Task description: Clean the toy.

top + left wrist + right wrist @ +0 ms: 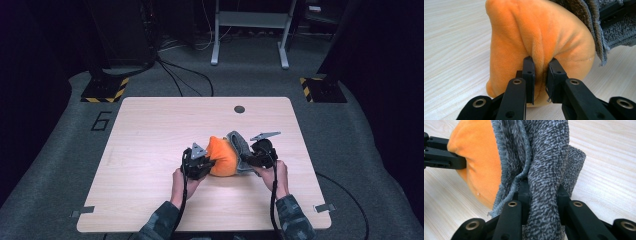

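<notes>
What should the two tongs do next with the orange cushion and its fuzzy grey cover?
Probably pull gently apart. The left tongs pinch a fold of the orange cushion, and the right tongs pinch the grey cover, which wraps only the cushion's far end. Pulling apart should slide it off.

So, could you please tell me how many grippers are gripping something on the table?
2: the left gripper pinches the orange plush cushion; the right gripper clamps the grey knitted fabric cover.

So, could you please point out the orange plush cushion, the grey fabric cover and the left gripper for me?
orange plush cushion (536, 37), left gripper view, on its bulging front face.
grey fabric cover (544, 170), right gripper view, on the bunched fold above the jaws.
left gripper (541, 72), left gripper view, midway between its fingertips, pinching the plush.
</notes>
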### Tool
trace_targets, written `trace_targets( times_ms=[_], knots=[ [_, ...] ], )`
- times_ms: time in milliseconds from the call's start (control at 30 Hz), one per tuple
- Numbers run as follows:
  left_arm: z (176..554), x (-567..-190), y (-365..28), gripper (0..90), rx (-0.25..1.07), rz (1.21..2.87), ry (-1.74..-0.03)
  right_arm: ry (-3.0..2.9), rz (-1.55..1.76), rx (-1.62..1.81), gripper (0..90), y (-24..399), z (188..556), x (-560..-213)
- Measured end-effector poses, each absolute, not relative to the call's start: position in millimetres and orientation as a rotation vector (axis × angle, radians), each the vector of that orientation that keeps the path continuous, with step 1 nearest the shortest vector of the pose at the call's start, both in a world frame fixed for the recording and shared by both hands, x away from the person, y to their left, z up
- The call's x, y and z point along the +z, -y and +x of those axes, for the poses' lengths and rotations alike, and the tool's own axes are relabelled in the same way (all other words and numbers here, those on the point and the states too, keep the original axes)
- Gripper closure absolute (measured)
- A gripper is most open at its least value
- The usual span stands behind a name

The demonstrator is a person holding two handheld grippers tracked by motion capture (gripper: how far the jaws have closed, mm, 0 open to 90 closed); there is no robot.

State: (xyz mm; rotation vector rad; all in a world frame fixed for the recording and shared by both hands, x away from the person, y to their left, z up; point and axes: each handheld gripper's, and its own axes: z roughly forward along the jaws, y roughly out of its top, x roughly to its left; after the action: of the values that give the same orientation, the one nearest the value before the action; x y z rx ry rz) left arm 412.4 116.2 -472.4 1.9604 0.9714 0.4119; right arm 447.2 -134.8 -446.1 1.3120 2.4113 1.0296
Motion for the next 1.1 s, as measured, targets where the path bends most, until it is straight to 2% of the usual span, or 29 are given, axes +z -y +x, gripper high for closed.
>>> trace_targets(
  times_ms=[867, 1100],
  knots=[
    [409, -474, -120, 78.2, 0.419, 1.965, -0.960, -2.449, 1.530, 0.955, 73.4, 151, 464, -496],
    [410, -474, -122, 78.0, 0.415, 1.962, -0.964, -2.402, 1.491, 0.966, 73.6, 155, 460, -473]
  ],
)
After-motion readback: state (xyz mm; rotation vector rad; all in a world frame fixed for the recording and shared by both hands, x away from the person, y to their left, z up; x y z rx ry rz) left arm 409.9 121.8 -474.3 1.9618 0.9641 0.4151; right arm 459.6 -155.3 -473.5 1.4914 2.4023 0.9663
